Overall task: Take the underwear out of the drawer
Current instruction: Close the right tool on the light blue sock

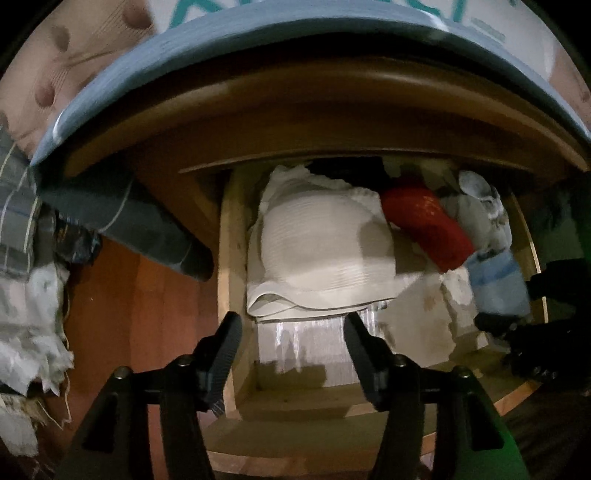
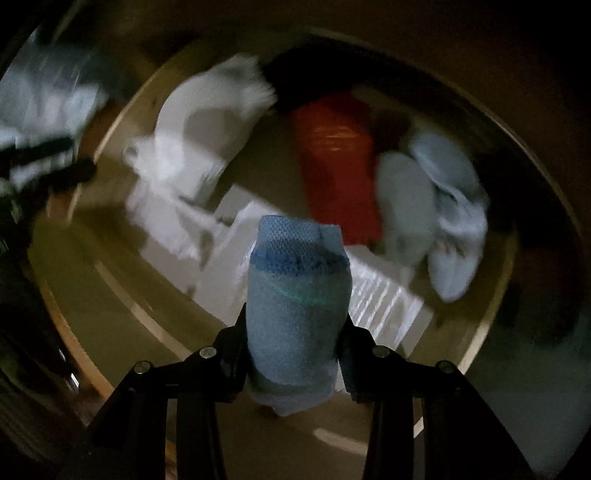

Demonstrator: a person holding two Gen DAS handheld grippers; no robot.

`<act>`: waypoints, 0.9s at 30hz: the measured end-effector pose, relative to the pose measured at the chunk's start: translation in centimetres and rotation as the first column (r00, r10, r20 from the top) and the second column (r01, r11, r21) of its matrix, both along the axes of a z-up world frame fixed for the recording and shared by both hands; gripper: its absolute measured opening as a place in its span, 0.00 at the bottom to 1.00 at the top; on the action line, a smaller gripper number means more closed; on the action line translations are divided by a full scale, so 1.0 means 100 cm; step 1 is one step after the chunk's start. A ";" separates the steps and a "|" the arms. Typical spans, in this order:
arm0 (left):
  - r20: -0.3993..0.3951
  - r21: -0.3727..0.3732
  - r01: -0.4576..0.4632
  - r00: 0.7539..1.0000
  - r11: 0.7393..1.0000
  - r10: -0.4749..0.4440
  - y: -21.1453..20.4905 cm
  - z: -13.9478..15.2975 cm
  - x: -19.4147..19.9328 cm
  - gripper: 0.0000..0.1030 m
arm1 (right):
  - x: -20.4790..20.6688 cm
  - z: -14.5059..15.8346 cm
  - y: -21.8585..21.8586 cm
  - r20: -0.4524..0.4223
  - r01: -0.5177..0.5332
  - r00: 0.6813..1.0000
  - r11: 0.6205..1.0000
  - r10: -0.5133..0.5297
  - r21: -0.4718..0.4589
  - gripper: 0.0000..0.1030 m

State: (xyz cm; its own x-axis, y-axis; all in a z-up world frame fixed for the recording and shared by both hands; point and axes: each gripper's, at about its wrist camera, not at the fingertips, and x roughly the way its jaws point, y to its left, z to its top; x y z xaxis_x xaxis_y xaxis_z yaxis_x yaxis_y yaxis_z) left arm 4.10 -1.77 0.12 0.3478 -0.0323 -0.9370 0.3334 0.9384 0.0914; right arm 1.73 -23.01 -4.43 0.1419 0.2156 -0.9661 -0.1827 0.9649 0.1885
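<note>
The wooden drawer [image 1: 229,258] is pulled open. In it lie a white ribbed garment [image 1: 321,254], a red garment [image 1: 428,225] and pale grey-blue garments [image 1: 484,210]. My left gripper [image 1: 293,332] is open and empty, just in front of the white garment's near edge. My right gripper [image 2: 295,328] is shut on a folded light blue underwear [image 2: 297,295] with a darker blue band, held above the drawer [image 2: 110,147]. That bundle also shows in the left wrist view [image 1: 496,284], with the right gripper [image 1: 517,325] dark beside it.
A blue-edged tabletop [image 1: 295,33] overhangs the drawer. Plaid and frayed white cloth [image 1: 26,295] hang at the left beside the red-brown cabinet side [image 1: 147,314]. White paper lining [image 2: 384,299] covers the drawer bottom. The right wrist view is blurred.
</note>
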 end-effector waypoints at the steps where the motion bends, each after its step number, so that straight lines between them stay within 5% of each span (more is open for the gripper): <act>1: 0.010 0.015 0.011 1.000 1.000 -0.011 -0.002 0.000 -0.001 0.58 | 0.000 0.004 -0.007 0.008 0.053 0.999 0.998 -0.053 0.028 0.37; 10: 0.020 0.146 0.145 0.989 0.979 -0.150 -0.030 -0.013 -0.013 0.60 | -0.009 0.026 -0.025 0.065 0.281 0.955 0.955 -0.288 0.099 0.37; 16: 0.035 0.282 0.272 0.955 0.920 -0.293 -0.061 -0.023 -0.017 0.61 | -0.018 0.017 -0.030 0.063 0.316 0.944 0.941 -0.325 0.119 0.37; 27: -0.081 0.279 0.310 0.951 0.909 -0.299 -0.075 -0.053 0.019 0.64 | -0.018 0.024 -0.045 0.080 0.367 0.921 0.918 -0.381 0.150 0.37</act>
State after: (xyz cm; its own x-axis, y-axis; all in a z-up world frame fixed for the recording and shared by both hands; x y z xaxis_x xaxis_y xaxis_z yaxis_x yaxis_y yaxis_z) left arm 6.00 -9.30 -5.17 0.3296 0.1385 -0.9339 0.6071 0.7264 0.3220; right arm -0.07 -27.51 -2.07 0.3356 0.2489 -0.9085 0.1609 0.9352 0.3156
